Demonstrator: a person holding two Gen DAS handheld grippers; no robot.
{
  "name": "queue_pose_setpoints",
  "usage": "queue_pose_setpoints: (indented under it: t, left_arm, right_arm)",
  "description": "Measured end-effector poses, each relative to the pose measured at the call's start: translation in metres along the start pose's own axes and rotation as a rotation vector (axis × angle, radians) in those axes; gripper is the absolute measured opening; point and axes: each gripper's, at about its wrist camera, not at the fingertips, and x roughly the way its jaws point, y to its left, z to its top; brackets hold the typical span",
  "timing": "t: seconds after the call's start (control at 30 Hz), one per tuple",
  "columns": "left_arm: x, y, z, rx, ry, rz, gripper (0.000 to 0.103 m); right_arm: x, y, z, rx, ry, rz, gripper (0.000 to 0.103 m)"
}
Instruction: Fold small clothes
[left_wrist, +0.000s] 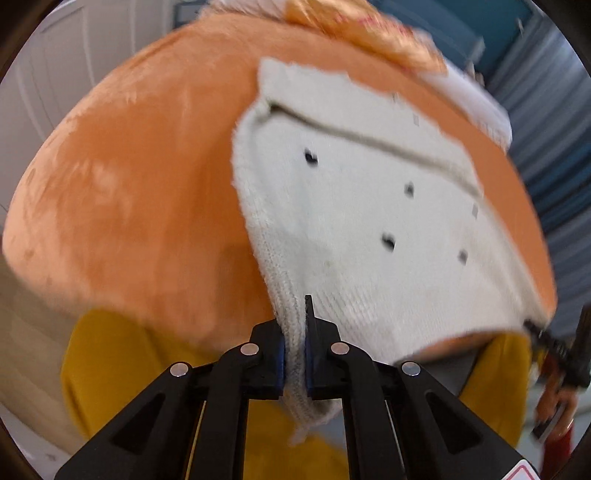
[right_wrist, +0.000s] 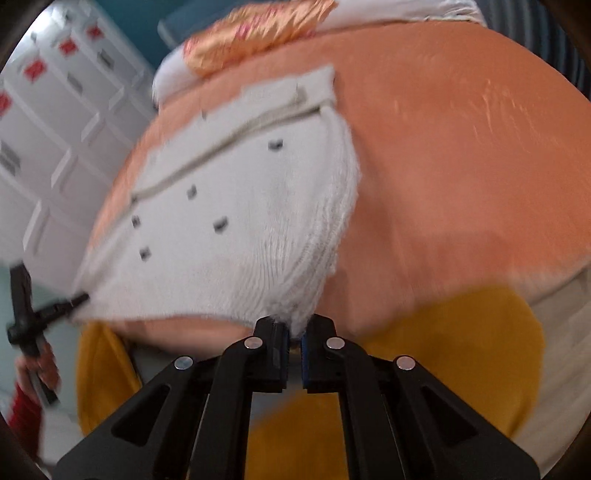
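A small white knitted garment (left_wrist: 354, 206) with dark buttons lies on a round orange plush cushion (left_wrist: 140, 177). My left gripper (left_wrist: 294, 354) is shut on the garment's near left corner, and the knit hangs down between its blue pads. In the right wrist view the same white garment (right_wrist: 240, 221) spreads over the orange cushion (right_wrist: 461, 166). My right gripper (right_wrist: 294, 354) is shut on its near right corner, pinching the ribbed edge. Each view catches the other gripper at its side edge, the right gripper's fingers (left_wrist: 554, 347) on the right and the left gripper's fingers (right_wrist: 48, 314) on the left.
A shiny orange-gold cloth (right_wrist: 251, 33) lies on white fabric (left_wrist: 476, 99) at the cushion's far side. Yellow cushions (right_wrist: 461, 350) sit below the near edge. White drawer units (right_wrist: 44, 122) stand to the left in the right wrist view. A hand with a red sleeve (right_wrist: 26, 402) shows at the edge.
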Motion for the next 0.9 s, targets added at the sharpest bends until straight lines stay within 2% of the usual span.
queue_pose_setpoints:
  t: [0.1,0.17,0.27,0.33,0.37,0.47,0.53,0.6,0.67,0.7,0.77,0.9]
  left_arm:
    - [-0.007,-0.003,-0.044,0.078,0.121,0.04,0.005]
    - [-0.016,-0.001,-0.068,0.078,0.177,0.041,0.005]
    - [-0.027,0.001,-0.09,0.056,0.211,0.03,0.005]
    - [-0.035,-0.001,-0.089,0.038,0.195,0.025,0.005]
    - [-0.038,-0.001,-0.082,0.032,0.179,0.017,0.005]
    - [-0.053,-0.005,-0.043,0.015,0.043,-0.011,0.005]
    - [-0.061,-0.003,0.0,-0.012,-0.089,-0.032,0.005]
    - [-0.062,-0.007,0.029,-0.033,-0.188,-0.05,0.005]
    - [-0.057,-0.008,0.07,-0.068,-0.307,-0.048,0.005]
    - [-0.055,-0.014,0.082,-0.082,-0.335,-0.044,0.005]
    - [-0.042,-0.011,0.116,-0.134,-0.398,-0.045,0.005]
    - [-0.007,-0.008,0.163,-0.205,-0.416,-0.025,0.005]
  right_arm:
    - [-0.013,-0.001,-0.036,-0.053,0.091,-0.024,0.003]
    - [-0.024,-0.005,-0.062,-0.053,0.159,-0.015,0.003]
    - [-0.039,-0.005,-0.081,-0.057,0.194,0.016,0.003]
    - [-0.044,-0.004,-0.077,-0.051,0.194,0.035,0.003]
    - [-0.047,-0.004,-0.069,-0.05,0.179,0.043,0.003]
    - [-0.058,-0.006,-0.025,-0.032,0.044,0.076,0.003]
    - [-0.064,-0.01,0.015,-0.002,-0.096,0.108,0.003]
    - [-0.063,-0.013,0.055,0.026,-0.237,0.117,0.003]
    - [-0.055,-0.014,0.083,0.06,-0.331,0.126,0.003]
    - [-0.046,-0.016,0.103,0.087,-0.382,0.132,0.003]
    - [-0.029,-0.018,0.129,0.118,-0.423,0.13,0.003]
    - [0.012,-0.019,0.172,0.177,-0.453,0.115,0.003]
